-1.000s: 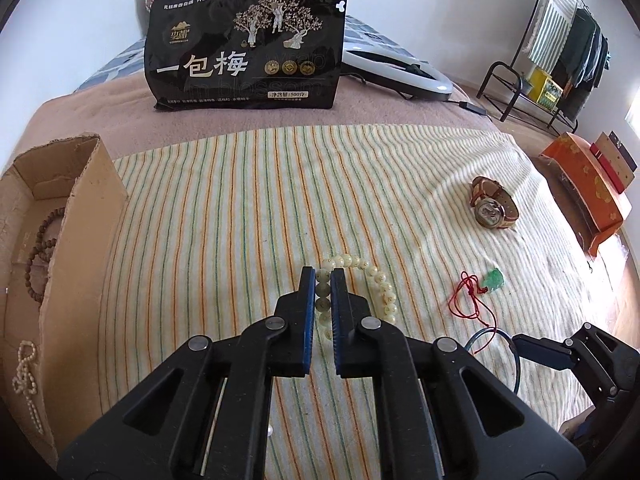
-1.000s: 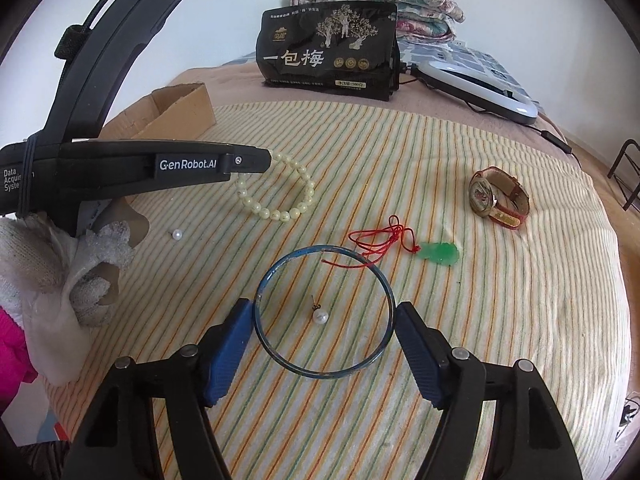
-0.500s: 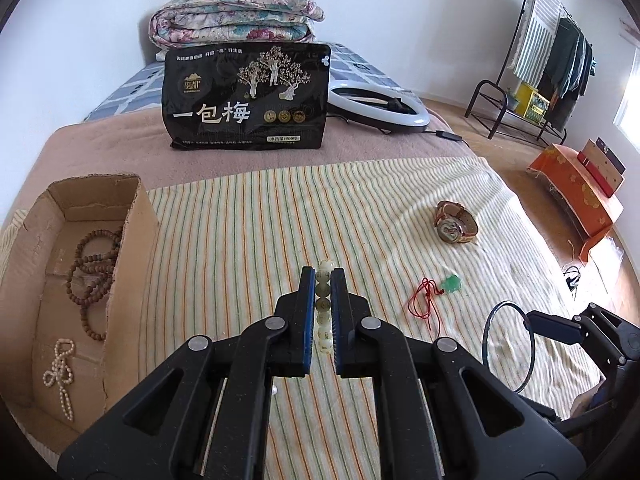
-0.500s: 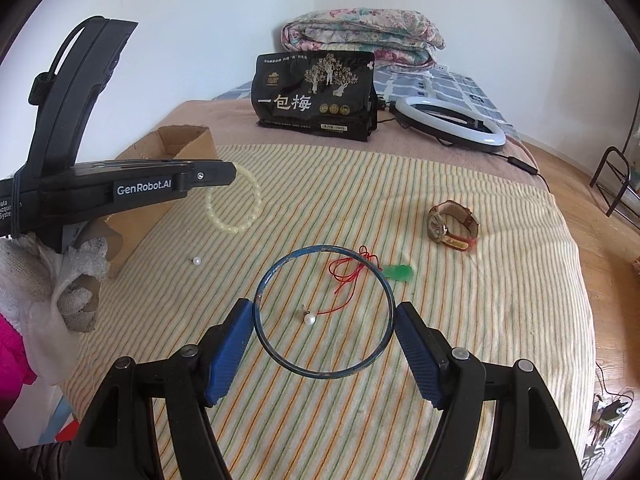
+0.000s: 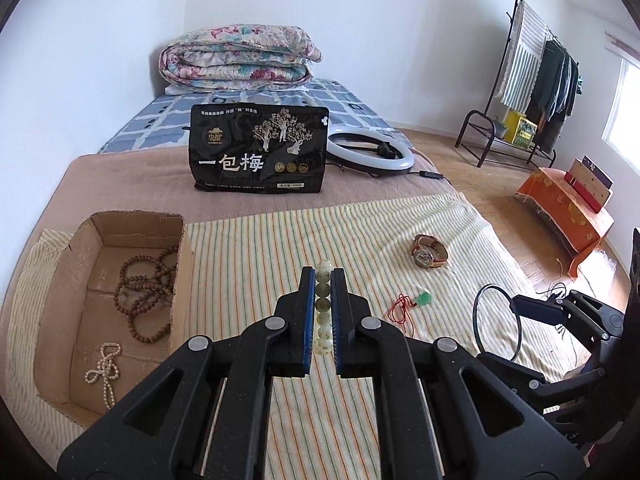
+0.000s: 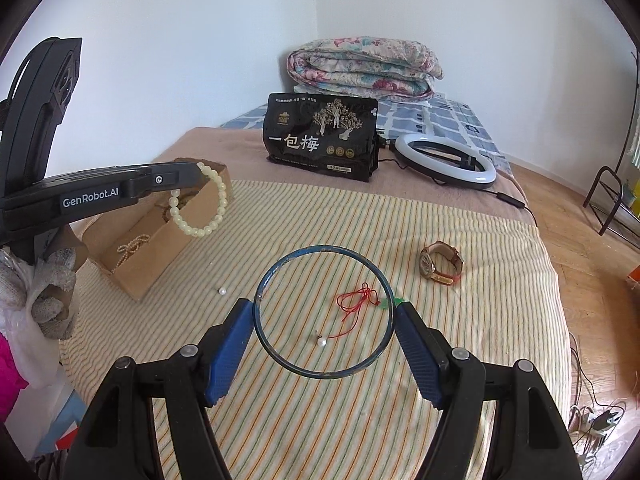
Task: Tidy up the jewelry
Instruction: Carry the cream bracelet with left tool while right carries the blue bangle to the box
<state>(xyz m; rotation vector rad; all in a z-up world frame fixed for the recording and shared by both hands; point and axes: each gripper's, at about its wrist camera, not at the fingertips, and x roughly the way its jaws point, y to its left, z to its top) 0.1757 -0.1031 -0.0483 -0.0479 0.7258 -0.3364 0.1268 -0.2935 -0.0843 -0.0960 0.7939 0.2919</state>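
My left gripper (image 5: 321, 280) is shut on a pale bead bracelet (image 5: 323, 308), held in the air; it hangs from the fingers in the right wrist view (image 6: 200, 212) beside the cardboard box (image 6: 160, 248). The box (image 5: 60, 280) holds brown prayer beads (image 5: 144, 296) and a small pearl string (image 5: 105, 368). My right gripper (image 6: 324, 312) is shut on a thin blue bangle (image 6: 280, 356), held above the striped cloth. A watch (image 6: 440, 266), a red cord with green pendant (image 6: 356, 300) and two loose pearls (image 6: 321, 342) lie on the cloth.
A black snack bag (image 5: 260, 152) stands at the back of the bed, with a ring light (image 5: 372, 152) beside it and a folded quilt (image 5: 236, 60) behind. A clothes rack (image 5: 532, 80) and orange stool (image 5: 568, 208) stand on the floor at right.
Both grippers have risen off the cloth. The left lifted the bead bracelet and carried it toward the box; the right lifted the blue bangle.
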